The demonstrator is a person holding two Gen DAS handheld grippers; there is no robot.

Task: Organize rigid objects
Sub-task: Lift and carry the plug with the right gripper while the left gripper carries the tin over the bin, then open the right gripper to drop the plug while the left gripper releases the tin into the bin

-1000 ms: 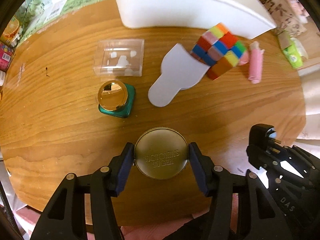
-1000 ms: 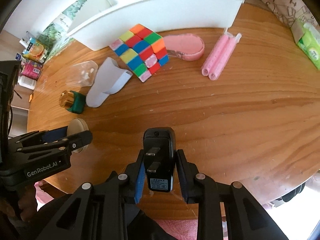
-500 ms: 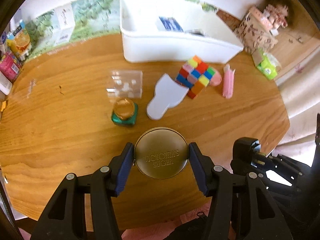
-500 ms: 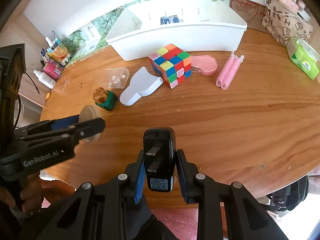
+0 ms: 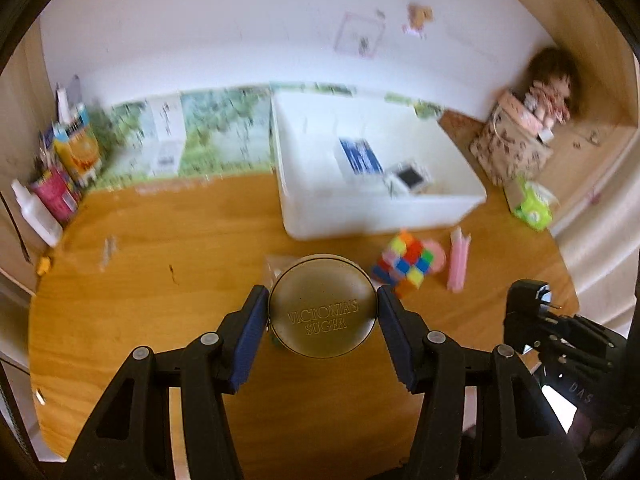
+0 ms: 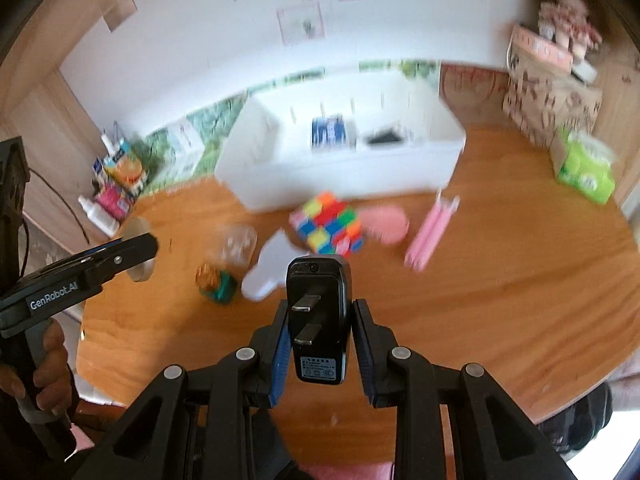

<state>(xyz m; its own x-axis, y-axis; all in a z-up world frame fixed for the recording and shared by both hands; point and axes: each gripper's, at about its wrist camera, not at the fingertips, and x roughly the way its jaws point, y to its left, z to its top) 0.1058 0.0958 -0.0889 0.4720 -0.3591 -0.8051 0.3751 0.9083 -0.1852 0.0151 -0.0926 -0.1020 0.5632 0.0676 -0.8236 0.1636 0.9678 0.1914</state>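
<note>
Left claw (image 5: 323, 318) pinches round tin (image 5: 323, 310) between fingers. Right claw (image 6: 320, 336) pinches black plug (image 6: 319, 322), above table (image 6: 500, 312).

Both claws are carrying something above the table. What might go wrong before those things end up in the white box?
The round tin is pinched only at its curved edges by the left gripper, so it could slip or twist out. The black plug adapter stands tall in the right gripper and might tip. Both seem headed for the same white bin, so the grippers could bump, or the drop could hit the items already inside.
</note>
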